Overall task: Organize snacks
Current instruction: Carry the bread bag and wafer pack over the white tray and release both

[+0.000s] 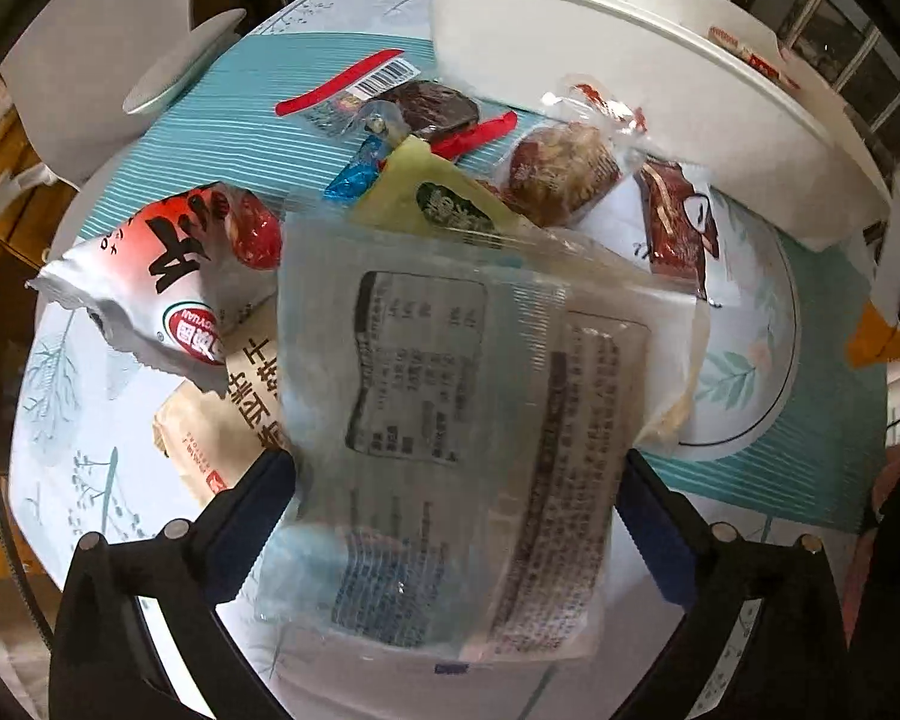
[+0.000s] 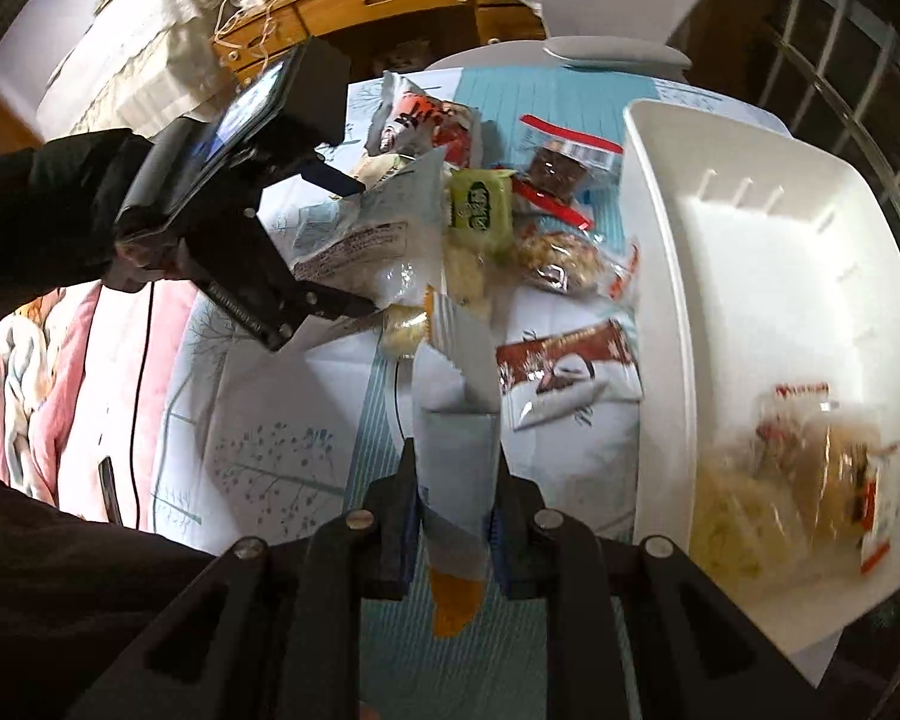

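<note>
We've got two things going at once here. Our right gripper (image 2: 453, 531) is clamped on a slim white-and-orange sachet (image 2: 456, 420), pinched low so most of the flat, crinkly foil sticks up past the pads. The white plastic bin (image 2: 660, 276) sits just to the right of it, with a couple of wrapped snacks already in its near corner. To do this well, we'd carry the sachet over the bin's rim before letting go, and release low so the light packet doesn't flutter out.

Our left gripper (image 1: 459, 510) stands wide apart over a large clear packet (image 1: 444, 420). The pads sit at either edge of it, and we can't tell whether they touch. That film is slick and floppy, with printed text panels, so we'd judge a grip across a bunched fold safer than one on the flat faces.

The rest of the pile lies on the desk (image 1: 78, 450): a glossy red-and-white bag (image 1: 162, 276), a pale green wrapper (image 1: 444, 204), a brown bar (image 1: 681, 219), all soft and crinkly.
</note>
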A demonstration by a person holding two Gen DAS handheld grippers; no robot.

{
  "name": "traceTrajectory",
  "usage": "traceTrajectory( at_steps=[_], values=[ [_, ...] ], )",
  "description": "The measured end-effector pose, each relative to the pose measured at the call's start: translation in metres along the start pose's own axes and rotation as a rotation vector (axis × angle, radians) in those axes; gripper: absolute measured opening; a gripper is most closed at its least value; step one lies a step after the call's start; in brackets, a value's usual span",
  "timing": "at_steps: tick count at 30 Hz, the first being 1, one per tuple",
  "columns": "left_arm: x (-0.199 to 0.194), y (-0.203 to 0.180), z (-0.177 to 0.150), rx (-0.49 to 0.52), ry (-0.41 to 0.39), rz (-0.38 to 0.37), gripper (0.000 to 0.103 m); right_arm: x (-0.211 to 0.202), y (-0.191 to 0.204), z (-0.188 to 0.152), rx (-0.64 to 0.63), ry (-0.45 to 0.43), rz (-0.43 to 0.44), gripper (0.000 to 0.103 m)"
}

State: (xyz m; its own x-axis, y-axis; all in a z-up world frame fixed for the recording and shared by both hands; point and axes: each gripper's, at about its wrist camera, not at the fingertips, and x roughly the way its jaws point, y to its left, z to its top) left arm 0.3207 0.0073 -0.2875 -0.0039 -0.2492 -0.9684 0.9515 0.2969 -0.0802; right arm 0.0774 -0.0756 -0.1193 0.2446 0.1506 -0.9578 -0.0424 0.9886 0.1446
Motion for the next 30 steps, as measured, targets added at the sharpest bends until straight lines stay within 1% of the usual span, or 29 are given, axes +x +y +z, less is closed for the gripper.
traceTrajectory(
  at_steps=[2,6,8,12,15,18,20,21,24,26,30],
  values=[
    [0.001,0.003,0.000,-0.007,-0.008,-0.012,0.103,-0.004,-0.001,-0.004,0.020,-0.005,-0.007,0.019],
    [-0.002,0.005,-0.008,-0.012,-0.052,-0.014,0.103,-0.009,-0.002,-0.011,0.063,-0.013,0.001,0.019],
    [-0.005,0.005,-0.015,-0.045,-0.069,-0.005,0.102,-0.012,0.000,-0.012,0.074,-0.016,0.005,0.019],
    [-0.008,0.001,-0.028,-0.135,-0.095,0.008,0.096,-0.016,0.003,-0.013,0.086,-0.023,0.021,0.019],
    [-0.012,-0.003,-0.040,-0.252,-0.094,0.020,0.093,-0.018,0.004,-0.012,0.091,-0.025,0.040,0.019],
    [-0.014,-0.016,-0.057,-0.331,-0.100,0.038,0.093,-0.020,0.005,-0.012,0.095,-0.028,0.058,0.019],
    [-0.017,-0.025,-0.065,-0.417,-0.094,0.051,0.092,-0.022,0.003,-0.011,0.105,-0.032,0.072,0.019],
    [-0.018,-0.028,-0.070,-0.474,-0.095,0.047,0.092,-0.023,0.002,-0.011,0.110,-0.034,0.080,0.019],
    [-0.021,-0.037,-0.080,-0.596,-0.091,0.042,0.091,-0.027,-0.007,-0.012,0.129,-0.035,0.100,0.019],
    [-0.027,-0.050,-0.088,-0.680,-0.092,0.070,0.090,-0.030,-0.015,-0.014,0.142,-0.027,0.116,0.019],
    [-0.046,-0.079,-0.096,-0.795,-0.110,0.123,0.090,-0.034,-0.029,-0.017,0.136,-0.007,0.164,0.019]
  ],
)
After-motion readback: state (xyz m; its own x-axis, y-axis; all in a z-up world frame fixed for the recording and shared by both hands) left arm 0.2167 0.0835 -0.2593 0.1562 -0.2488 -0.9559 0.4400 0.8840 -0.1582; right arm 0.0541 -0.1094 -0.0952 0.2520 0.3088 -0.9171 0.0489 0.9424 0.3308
